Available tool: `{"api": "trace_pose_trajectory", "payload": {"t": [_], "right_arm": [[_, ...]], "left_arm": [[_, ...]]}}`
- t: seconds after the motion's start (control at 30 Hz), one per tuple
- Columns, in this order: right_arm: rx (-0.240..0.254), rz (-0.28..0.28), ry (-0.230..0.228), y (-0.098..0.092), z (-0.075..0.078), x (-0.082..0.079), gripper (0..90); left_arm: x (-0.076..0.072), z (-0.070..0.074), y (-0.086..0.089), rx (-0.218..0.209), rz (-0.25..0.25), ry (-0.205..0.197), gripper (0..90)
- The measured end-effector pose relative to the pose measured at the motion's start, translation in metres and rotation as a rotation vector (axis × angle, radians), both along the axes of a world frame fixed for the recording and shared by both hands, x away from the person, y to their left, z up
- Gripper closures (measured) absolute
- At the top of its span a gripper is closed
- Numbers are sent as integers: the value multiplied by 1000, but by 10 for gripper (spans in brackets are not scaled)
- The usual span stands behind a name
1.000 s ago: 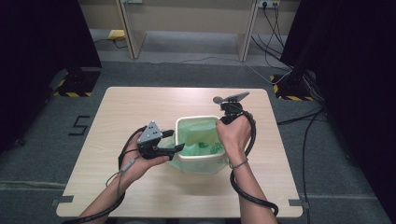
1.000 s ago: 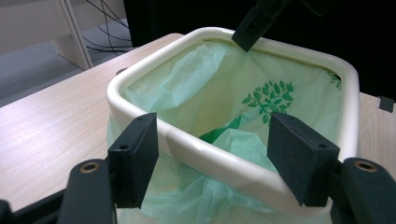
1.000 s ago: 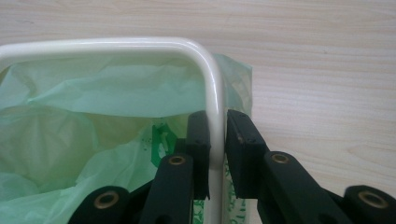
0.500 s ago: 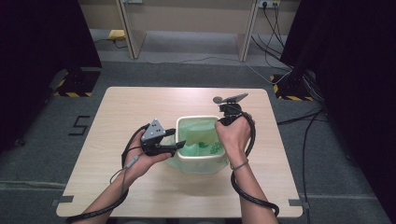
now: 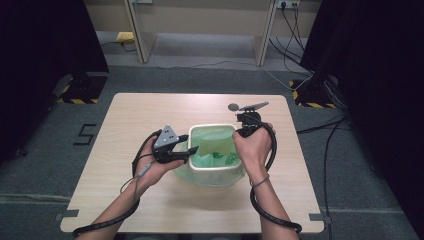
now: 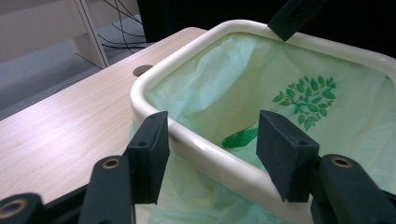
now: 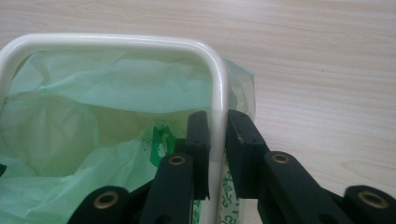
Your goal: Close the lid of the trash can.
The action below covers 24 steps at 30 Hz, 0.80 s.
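Bin: a cream plastic rectangular bin (image 5: pixel 216 170) lined with a pale green plastic bag (image 5: pixel 212 150), on the light wooden table (image 5: pixel 130 115), between both tongs.
Right gripper (image 7: pixel 217 140): clenched on the bin's rim, bag film pinched there, jaws just closing.
Left gripper (image 6: pixel 212 154): released, jaws astride the opposite rim, just narrowing, pads not pressing.

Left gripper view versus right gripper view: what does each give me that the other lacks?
Left gripper view: the leaf print on the green bag, and the left gripper open astride the rim of the bin, its jaws just closing. Right gripper view: the right gripper pinching that rim, its jaws just closed further. Both: bin, green bag and wooden table.
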State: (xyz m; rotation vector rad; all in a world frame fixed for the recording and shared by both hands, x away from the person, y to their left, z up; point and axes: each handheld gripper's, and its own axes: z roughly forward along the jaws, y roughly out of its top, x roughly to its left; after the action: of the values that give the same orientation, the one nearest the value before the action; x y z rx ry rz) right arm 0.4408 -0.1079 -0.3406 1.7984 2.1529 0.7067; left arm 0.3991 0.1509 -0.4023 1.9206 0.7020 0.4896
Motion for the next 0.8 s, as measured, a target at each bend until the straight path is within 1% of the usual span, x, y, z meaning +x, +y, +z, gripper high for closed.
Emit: {"api": "trace_pose_trajectory", "payload": {"t": [0.1,0.17,0.27,0.5,0.6,0.8], "right_arm": [[4,-4,8,0,-2,2,810],[-11,-2,17,1,-6,4,810],[-17,-3,7,2,-7,3,810],[-4,0,-11,-1,-14,-3,802],[-19,12,-3,0,-16,-2,792],[-15,13,0,0,-17,-2,786]], "left_arm": [[4,-2,-2,4,10,0,447],[7,-2,-3,12,16,-5,449],[7,-3,-3,21,16,-11,449],[3,-3,-4,19,7,-16,439],[3,-4,-3,6,7,-13,434],[2,-6,-3,-2,8,-23,434]]}}
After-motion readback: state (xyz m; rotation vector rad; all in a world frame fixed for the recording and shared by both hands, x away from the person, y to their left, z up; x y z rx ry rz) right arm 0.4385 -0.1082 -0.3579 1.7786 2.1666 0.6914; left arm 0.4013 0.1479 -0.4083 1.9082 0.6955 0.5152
